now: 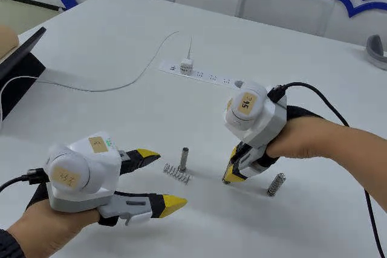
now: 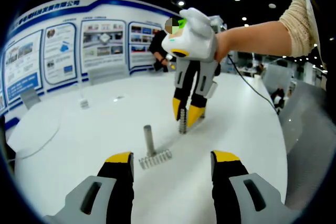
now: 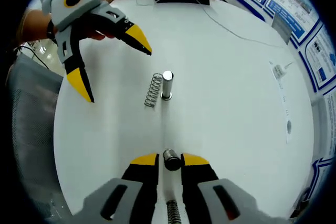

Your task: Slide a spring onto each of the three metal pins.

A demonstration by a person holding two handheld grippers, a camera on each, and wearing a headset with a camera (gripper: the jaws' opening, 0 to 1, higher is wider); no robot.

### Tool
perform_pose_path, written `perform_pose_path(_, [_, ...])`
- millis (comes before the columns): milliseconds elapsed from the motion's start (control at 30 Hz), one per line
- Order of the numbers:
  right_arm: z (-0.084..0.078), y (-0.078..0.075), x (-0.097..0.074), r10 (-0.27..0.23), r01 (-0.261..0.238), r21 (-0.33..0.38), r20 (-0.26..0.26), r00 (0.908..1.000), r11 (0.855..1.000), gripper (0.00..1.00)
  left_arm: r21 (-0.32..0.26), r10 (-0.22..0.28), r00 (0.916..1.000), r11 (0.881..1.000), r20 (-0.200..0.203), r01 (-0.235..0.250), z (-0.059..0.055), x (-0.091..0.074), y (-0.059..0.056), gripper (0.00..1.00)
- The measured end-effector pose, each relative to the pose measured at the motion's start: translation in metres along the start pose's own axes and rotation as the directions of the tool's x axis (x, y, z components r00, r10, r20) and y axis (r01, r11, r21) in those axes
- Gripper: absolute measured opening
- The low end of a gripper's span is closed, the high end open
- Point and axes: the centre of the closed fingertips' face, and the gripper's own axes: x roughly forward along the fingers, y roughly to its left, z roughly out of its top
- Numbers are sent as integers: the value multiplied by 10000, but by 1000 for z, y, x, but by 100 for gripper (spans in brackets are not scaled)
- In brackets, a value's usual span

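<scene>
— Spring first: where does the loose spring lie?

— Flat on the table, just beside the foot of the bare pin; that pin stands upright with nothing on it yet.

— Which gripper is nearer?

— The left gripper; its jaws stand wide apart, and the spring lies straight ahead of them, within the gap in the left gripper view; its long axis runs closer to jaw-to-jaw than along the jaws, so I judge a roll of the wrist is wanted, to pinch across the coils and not end to end.

— And the other hand?

— The right gripper points down at the table, jaws drawn in on the top of a second pin; in the left gripper view that one looks ribbed, perhaps already sprung, though I cannot be sure; another spring sits near it, under the person's wrist; whether a pin is inside it I cannot tell.
</scene>
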Motion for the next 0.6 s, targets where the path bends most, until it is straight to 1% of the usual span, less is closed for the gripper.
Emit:
perform_pose_path(67, [1,1,-3,-32,32,0,46,10000,10000,18,-2,6,10000,10000,2,-6,0,0,0,60])
perform_pose_path(200, [7,-1,-13,-318,320,-92,172,9993,9994,20,23,31,10000,10000,-8,-31,0,-1,0,60])
perform_pose_path(233, [13,-1,-17,-403,409,-158,328,9986,9990,20,20,31,10000,10000,-18,-31,-1,-1,0,60])
perform_pose_path(267, [15,0,-20,-413,419,-159,362,9985,9990,21,22,31,10000,10000,-31,-31,-1,-1,0,60])
perform_pose_path(300, [18,1,-22,-435,444,-189,422,9982,9988,21,35,30,10000,10000,-45,-29,-1,0,0,60])
perform_pose_path(367, [29,3,-25,-472,492,-278,698,9964,9984,21,55,21,10000,10000,-53,-21,-1,0,0,60])
perform_pose_path(433, [39,9,-25,-310,331,-186,1004,9945,9993,20,71,23,10000,10000,-29,-23,0,0,0,60])
perform_pose_path(500, [46,13,-21,-209,224,-111,1189,9927,9997,20,83,31,10000,10000,-10,-31,0,1,0,60])
perform_pose_path(600, [50,17,-10,-133,144,-82,1178,9930,9999,20,89,39,10000,10000,-2,-39,1,0,0,60])
